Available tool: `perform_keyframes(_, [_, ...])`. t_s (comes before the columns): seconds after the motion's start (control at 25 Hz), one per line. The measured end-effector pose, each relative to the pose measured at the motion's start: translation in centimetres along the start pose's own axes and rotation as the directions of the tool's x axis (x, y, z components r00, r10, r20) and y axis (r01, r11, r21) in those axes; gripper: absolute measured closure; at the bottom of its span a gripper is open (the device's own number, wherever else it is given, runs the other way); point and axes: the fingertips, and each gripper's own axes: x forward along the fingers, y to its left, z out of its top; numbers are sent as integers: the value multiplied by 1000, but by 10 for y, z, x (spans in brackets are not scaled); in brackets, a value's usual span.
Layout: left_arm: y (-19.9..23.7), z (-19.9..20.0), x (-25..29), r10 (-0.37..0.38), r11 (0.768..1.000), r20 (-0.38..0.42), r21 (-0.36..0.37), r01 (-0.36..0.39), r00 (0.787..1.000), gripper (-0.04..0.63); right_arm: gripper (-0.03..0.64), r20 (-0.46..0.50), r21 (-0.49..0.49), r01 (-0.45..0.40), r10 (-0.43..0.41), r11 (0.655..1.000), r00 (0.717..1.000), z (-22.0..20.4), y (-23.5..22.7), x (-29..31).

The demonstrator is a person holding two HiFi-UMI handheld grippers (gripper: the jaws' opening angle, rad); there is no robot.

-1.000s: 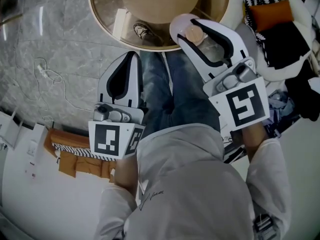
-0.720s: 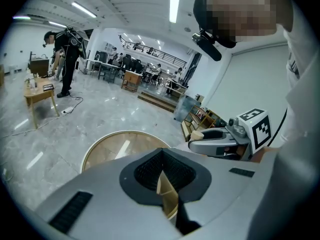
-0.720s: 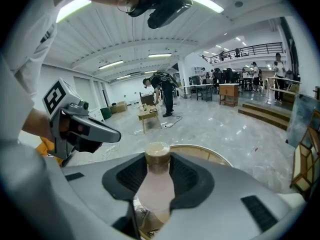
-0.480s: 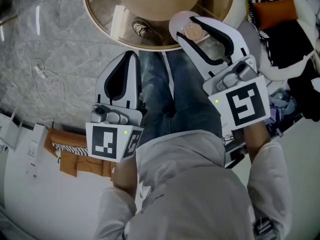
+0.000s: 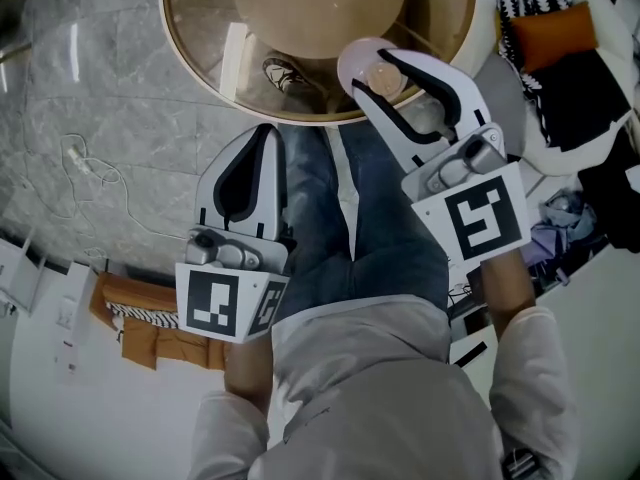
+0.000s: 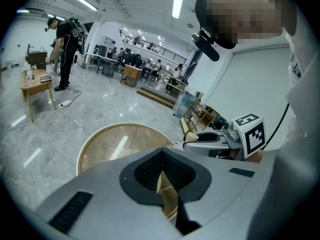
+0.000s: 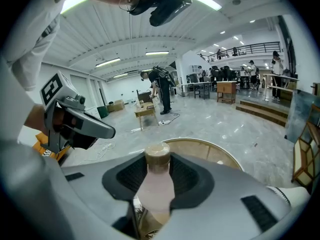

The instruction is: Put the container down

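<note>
The container (image 5: 386,72) is a small pinkish bottle with a tan cap. My right gripper (image 5: 372,65) is shut on it and holds it over the near edge of the round glass-topped table (image 5: 181,50). In the right gripper view the bottle (image 7: 158,179) stands upright between the dark pads, cap up, with the table (image 7: 220,156) beyond it. My left gripper (image 5: 264,134) hangs lower left, short of the table's rim and above the person's lap, shut on nothing. In the left gripper view its jaws meet at the tips (image 6: 162,186), and the right gripper (image 6: 215,136) shows off to the right.
The person's jeans-clad legs (image 5: 370,218) lie between the grippers, and a shoe (image 5: 284,69) shows through the glass. A white cable (image 5: 95,153) lies on the marble floor at left. An orange cushion (image 5: 545,28) and cloths are piled at right. A person (image 6: 65,44) stands far off.
The right gripper with the container has crept slightly further over the table's edge. The left gripper has kept its place and stays shut.
</note>
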Motion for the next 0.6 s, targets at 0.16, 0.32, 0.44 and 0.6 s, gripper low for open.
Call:
perform_keyframes(0.16, [10, -4, 9, -5, 1000, -8, -2, 5, 1000, 578, 469, 8, -12, 10, -10, 1000, 1000, -5, -2, 10])
perform_keyframes(0.32, [13, -7, 15, -8, 1000, -12, 9, 8, 1000, 578, 469, 8, 2, 21, -21, 1000, 1000, -13, -6, 15])
perform_keyframes(0.44, [14, -9, 19, -13, 1000, -17, 14, 13, 1000, 578, 469, 11, 14, 29, -29, 999, 1000, -17, -9, 20])
perform_keyframes(0.6, [15, -14, 21, -10, 1000, -17, 15, 10, 1000, 578, 469, 23, 34, 35, -36, 999, 999, -26, -12, 27])
